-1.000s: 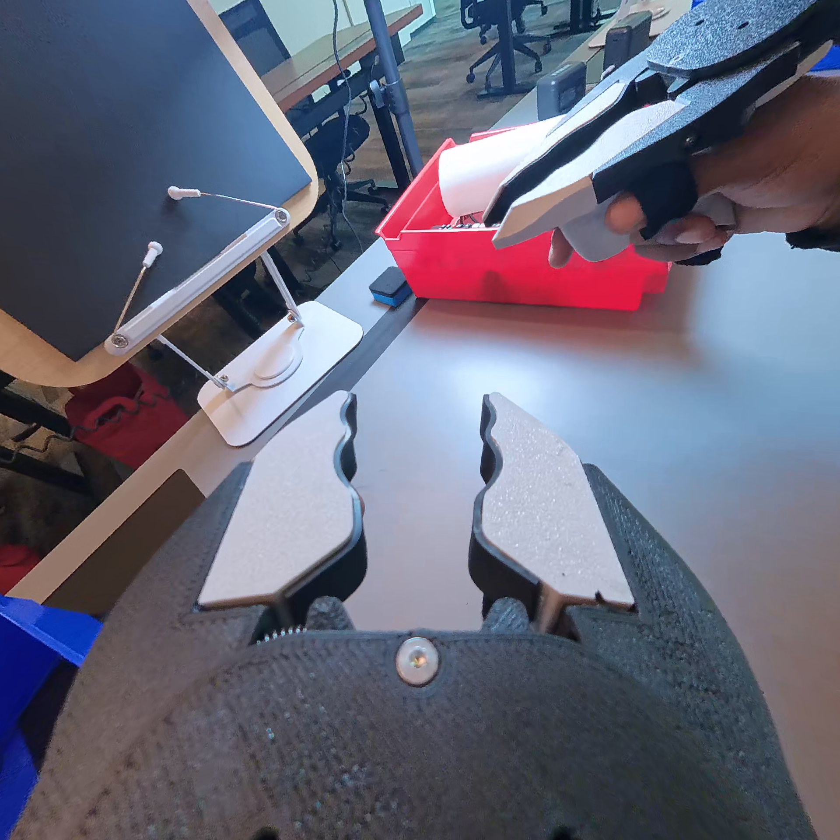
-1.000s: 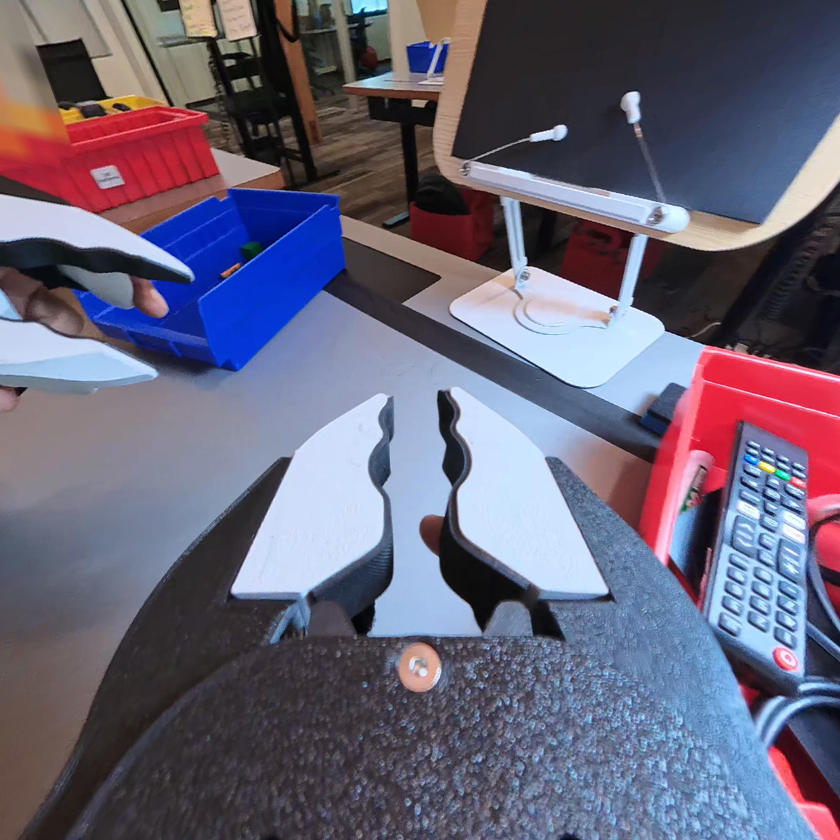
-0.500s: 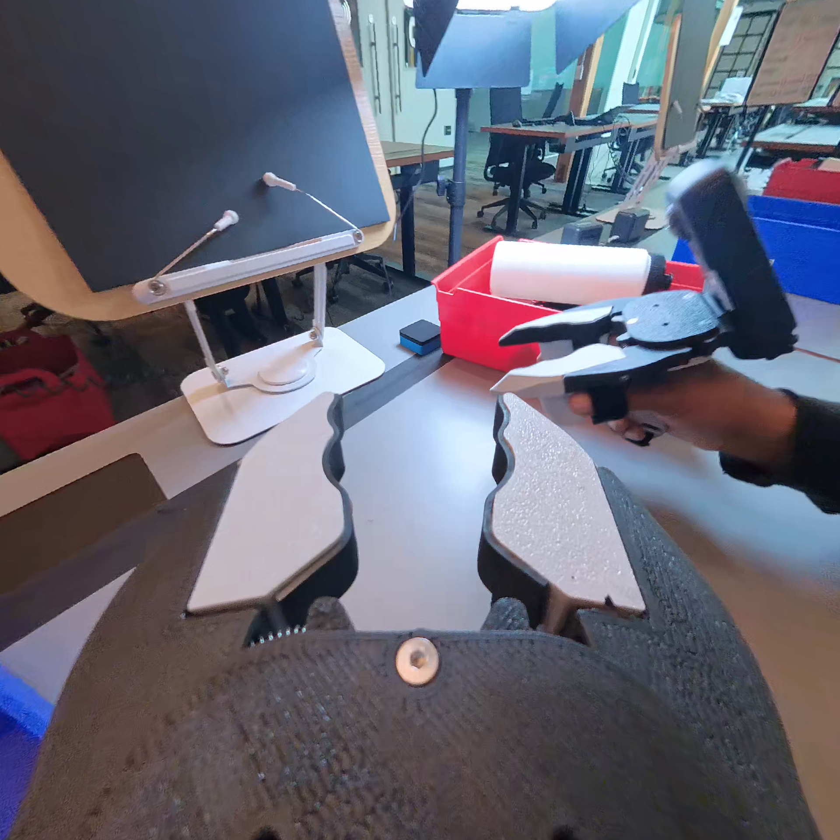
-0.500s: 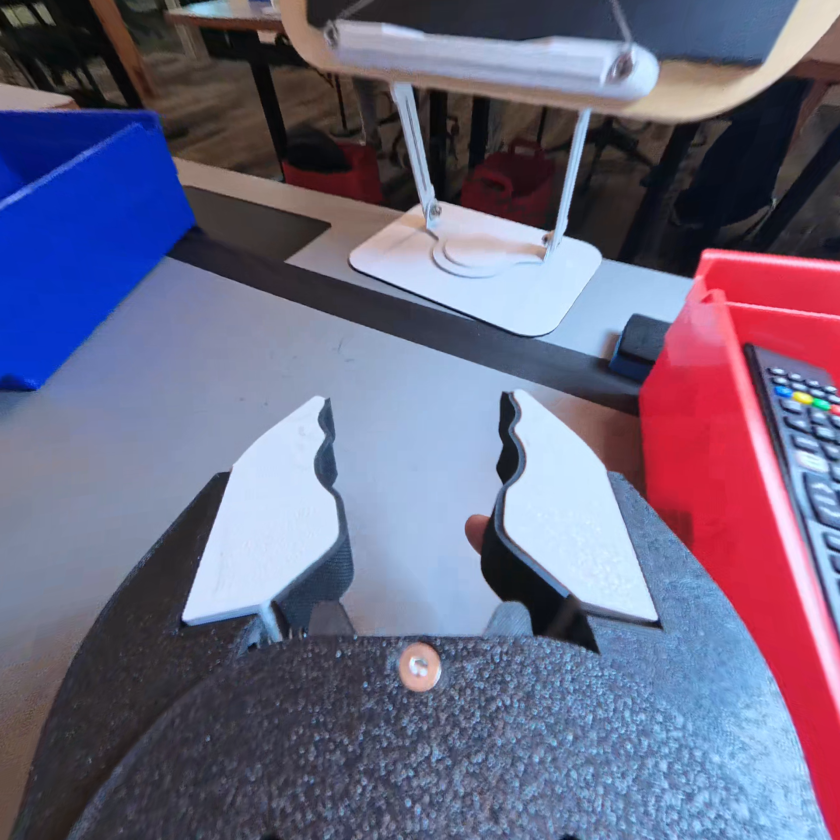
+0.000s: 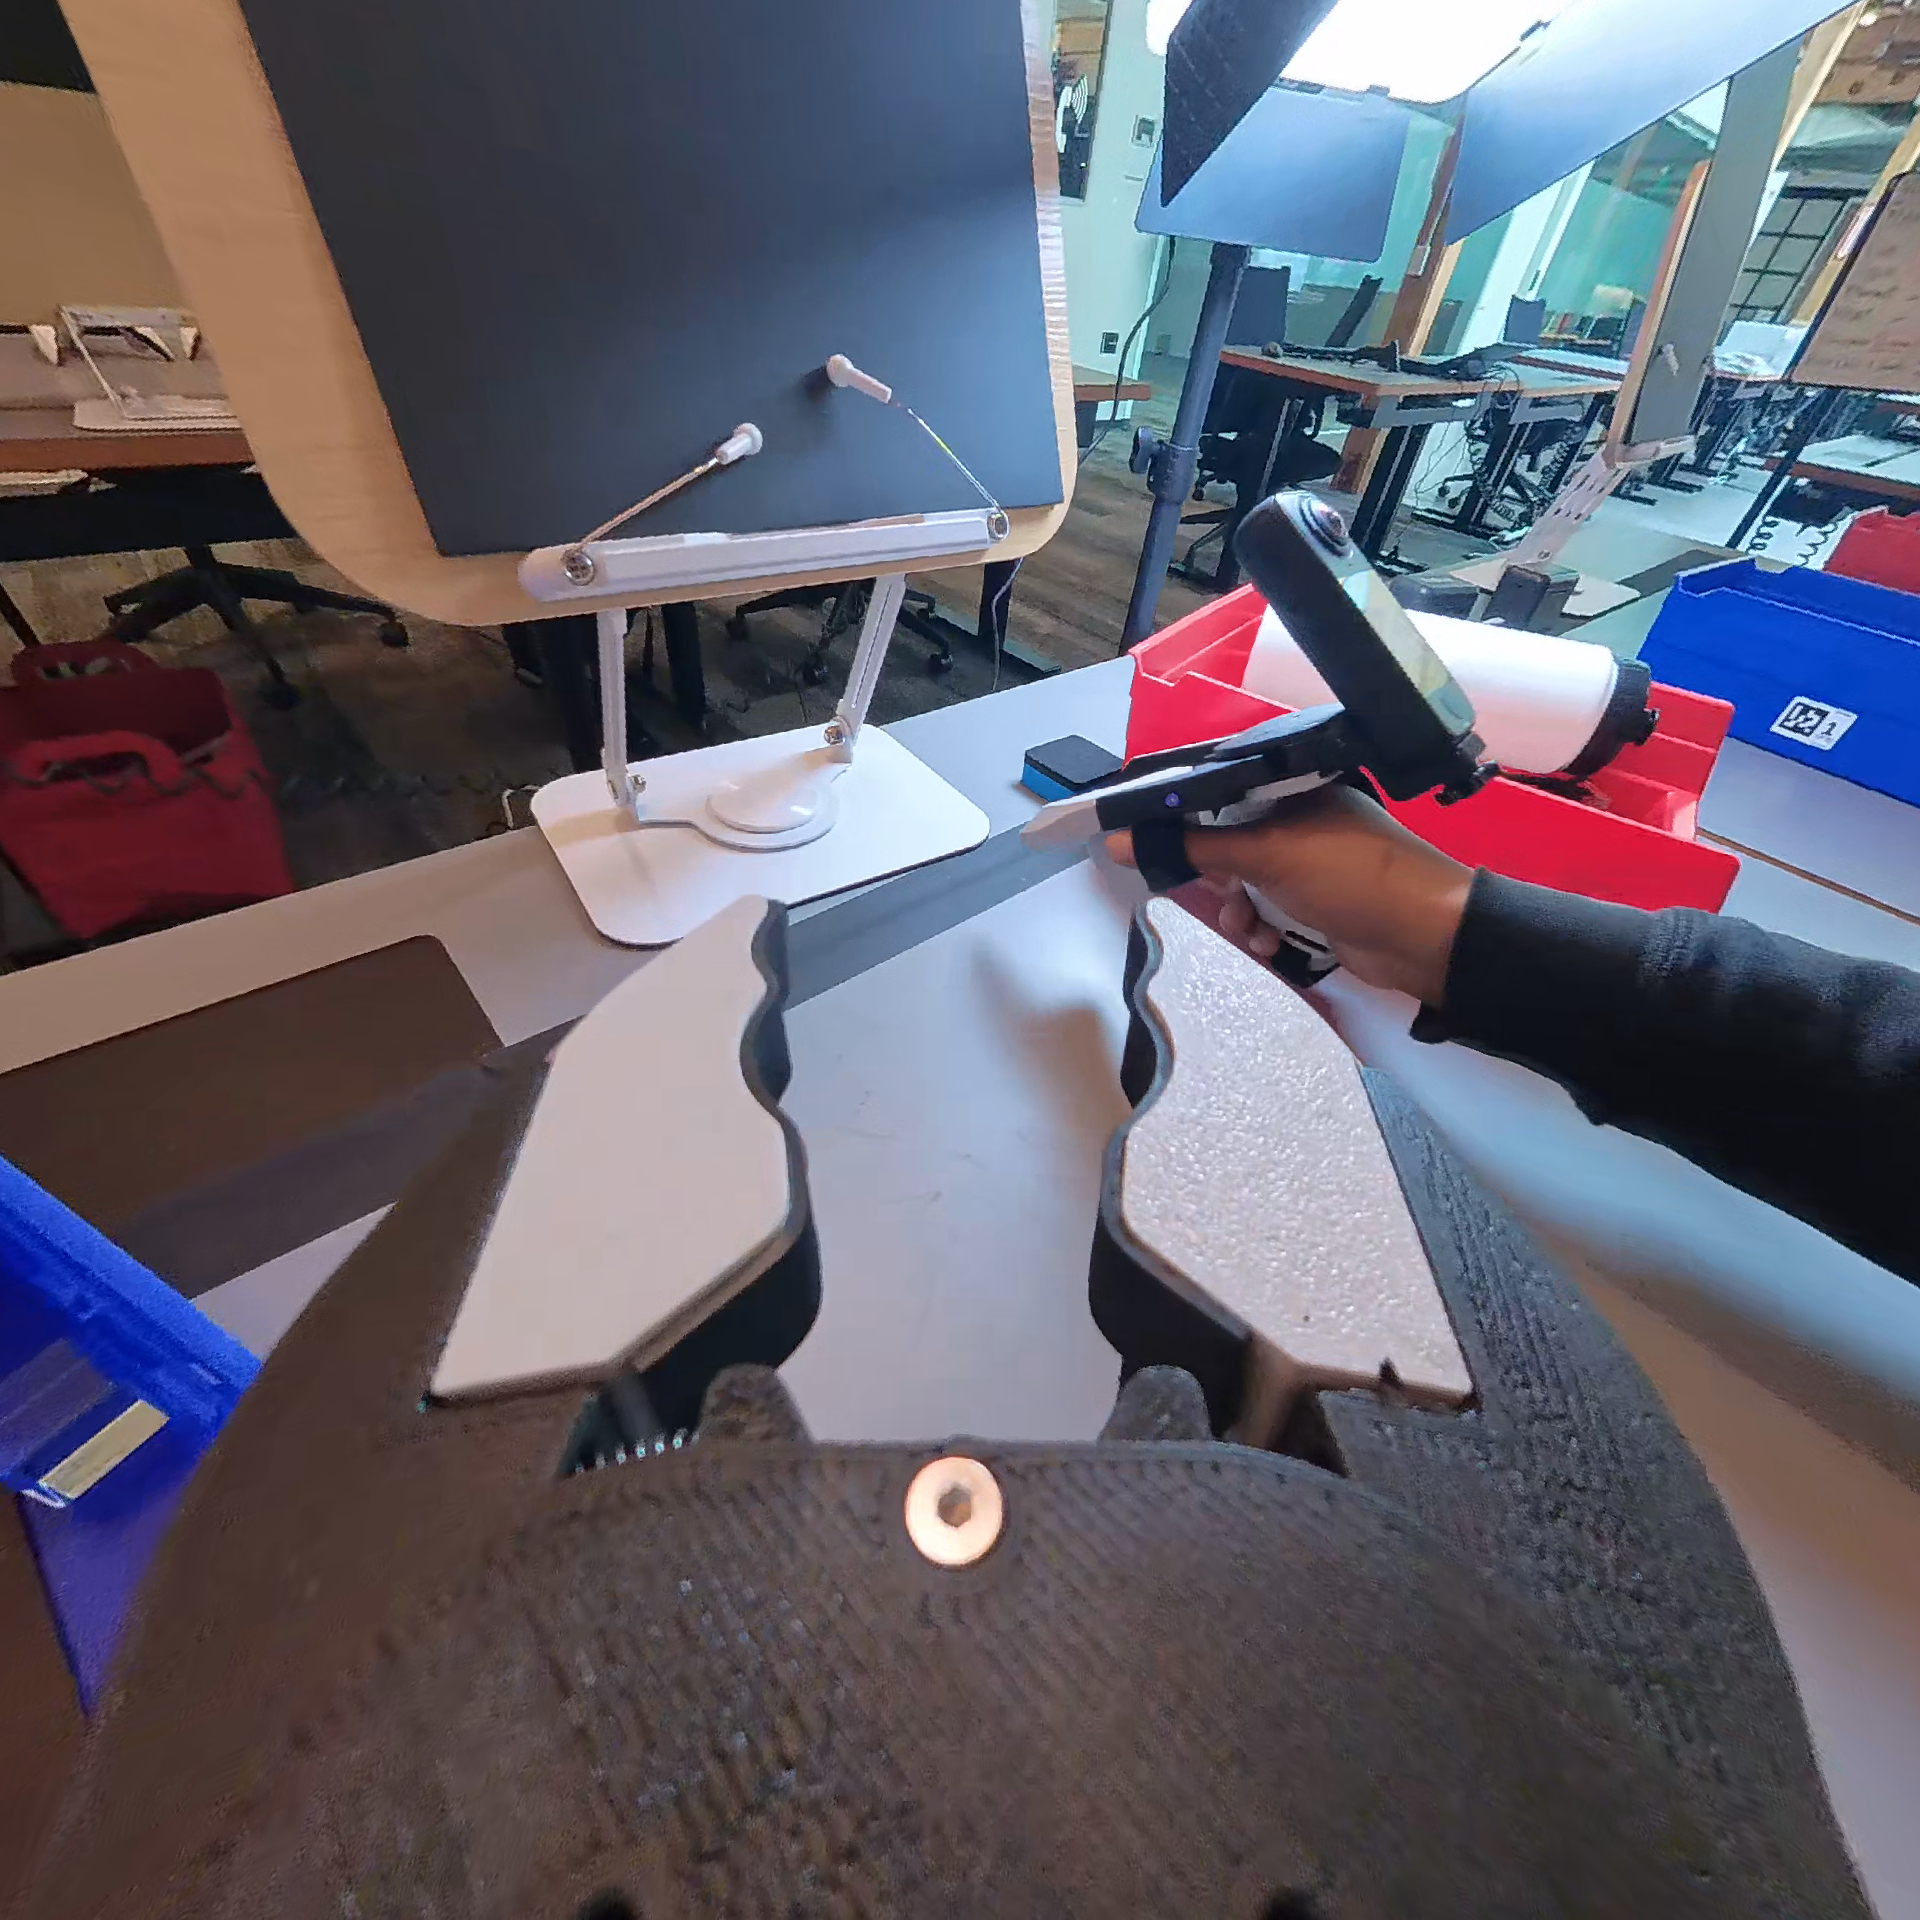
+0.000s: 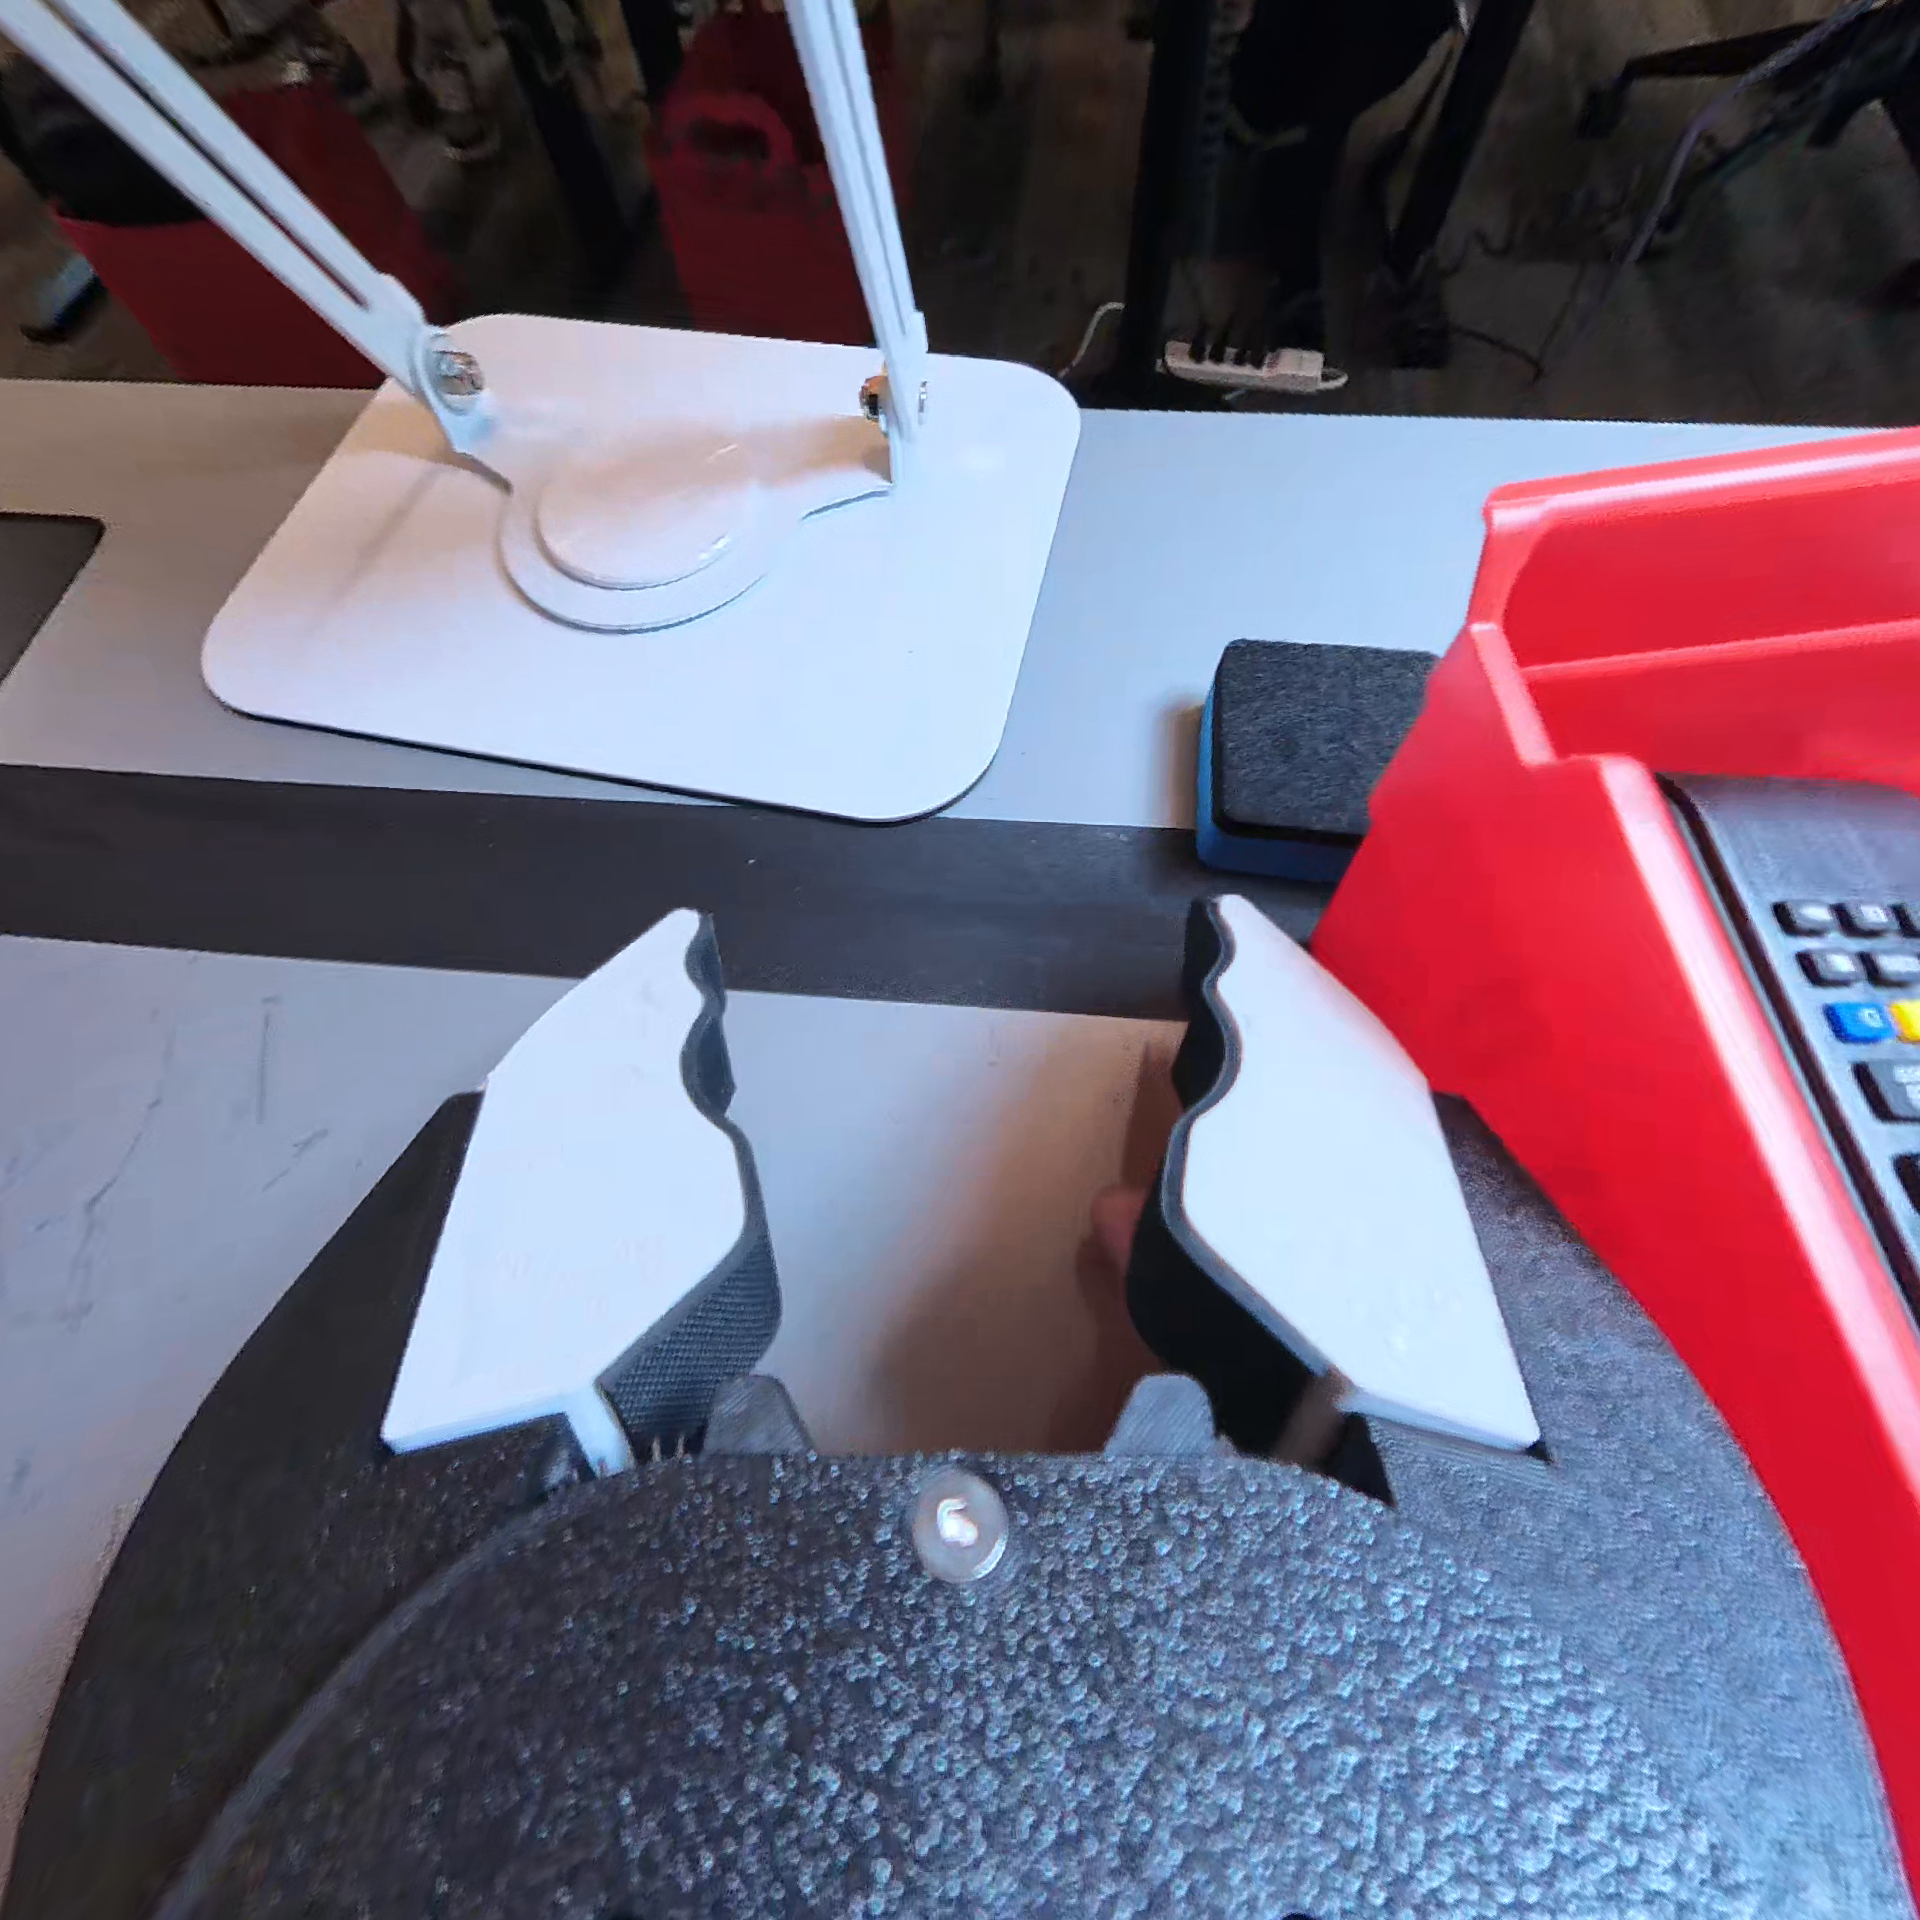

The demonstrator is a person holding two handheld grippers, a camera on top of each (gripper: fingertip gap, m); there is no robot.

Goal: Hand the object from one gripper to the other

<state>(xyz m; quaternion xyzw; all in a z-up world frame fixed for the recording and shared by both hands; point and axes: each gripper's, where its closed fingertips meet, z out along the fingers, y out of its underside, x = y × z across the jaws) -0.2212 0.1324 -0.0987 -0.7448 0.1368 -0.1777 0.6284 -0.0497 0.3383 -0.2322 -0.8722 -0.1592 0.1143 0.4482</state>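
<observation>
My left gripper (image 5: 956,925) is open and empty above the grey table (image 5: 935,1143). My right gripper (image 6: 951,925) is open and empty, low over the table just left of the red bin (image 6: 1538,987). In the left wrist view the right gripper (image 5: 1060,826) shows edge-on in a person's hand, in front of the red bin (image 5: 1507,831). A black remote control (image 6: 1829,997) lies in the red bin. A white cylinder with a black end (image 5: 1507,686) also lies in that bin. Neither gripper holds anything.
A white stand base (image 6: 644,592) carrying a black board (image 5: 644,260) stands at the table's far edge. A blue-and-black eraser (image 6: 1309,748) lies between the base and the red bin. A blue bin (image 5: 94,1351) is at my left, another (image 5: 1787,665) is far right. Spacing between my two grippers at the tips: around 30 cm. The black remote control (image 6: 1829,997) lies some 8 cm from my right tips, 35 cm from my left tips.
My right gripper has opened wider and dropped low beside the red bin, pointing at the stand base. My left gripper has tilted upward and opened a little more.
</observation>
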